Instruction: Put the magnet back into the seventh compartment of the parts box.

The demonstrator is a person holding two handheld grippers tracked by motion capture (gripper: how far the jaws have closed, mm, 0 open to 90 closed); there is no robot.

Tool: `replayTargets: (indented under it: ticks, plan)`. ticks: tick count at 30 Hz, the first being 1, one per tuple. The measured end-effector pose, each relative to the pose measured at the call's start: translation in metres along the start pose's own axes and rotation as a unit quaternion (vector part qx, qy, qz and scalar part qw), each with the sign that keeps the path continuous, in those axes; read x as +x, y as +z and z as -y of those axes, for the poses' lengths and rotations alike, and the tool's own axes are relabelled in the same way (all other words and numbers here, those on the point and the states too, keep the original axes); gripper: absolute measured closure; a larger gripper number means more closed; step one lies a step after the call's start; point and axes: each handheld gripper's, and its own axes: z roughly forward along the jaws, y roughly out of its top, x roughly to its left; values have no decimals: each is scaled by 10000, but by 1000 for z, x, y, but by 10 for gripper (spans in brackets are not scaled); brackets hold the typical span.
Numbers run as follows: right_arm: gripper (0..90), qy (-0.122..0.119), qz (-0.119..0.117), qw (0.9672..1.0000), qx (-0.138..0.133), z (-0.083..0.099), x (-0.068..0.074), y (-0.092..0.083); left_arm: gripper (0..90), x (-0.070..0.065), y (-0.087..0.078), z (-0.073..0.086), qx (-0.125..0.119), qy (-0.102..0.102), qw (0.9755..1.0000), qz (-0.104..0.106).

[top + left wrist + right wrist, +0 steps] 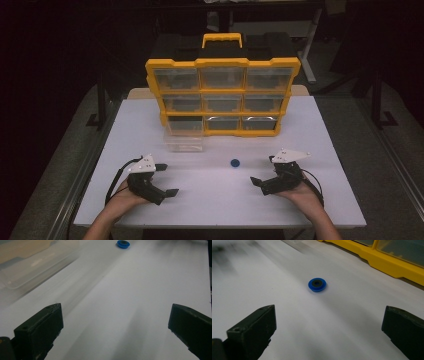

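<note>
A small blue ring-shaped part with a dark centre (235, 162) lies flat on the white table (220, 200), between my two grippers. It is in the left gripper view (123, 244) far ahead and in the right gripper view (317, 284) a short way ahead. My left gripper (167, 180) rests at the front left, open and empty; its jaws stand wide apart (115, 322). My right gripper (263, 170) rests at the front right, also open and empty (328, 323). A clear plastic drawer (184, 136) sticks out of the yellow organizer's bottom left slot (32, 262).
A yellow and black organizer (223, 95) with several clear drawers stands upright at the back of the table, its base edge (392, 263) to the right of the blue part. A person's hands hold both grippers from the near edge.
</note>
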Motion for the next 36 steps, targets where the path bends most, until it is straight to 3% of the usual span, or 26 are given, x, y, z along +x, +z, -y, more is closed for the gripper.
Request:
replayTargets:
  ticks: [14,36]
  plan:
    - [0,-14,-49,10000,11,-8,3,8,0,0,-1,0,-61,-82,9999,6]
    - [0,-48,-140,9999,4,-20,2,22,0,0,-2,-1,-6,-3,10000,97]
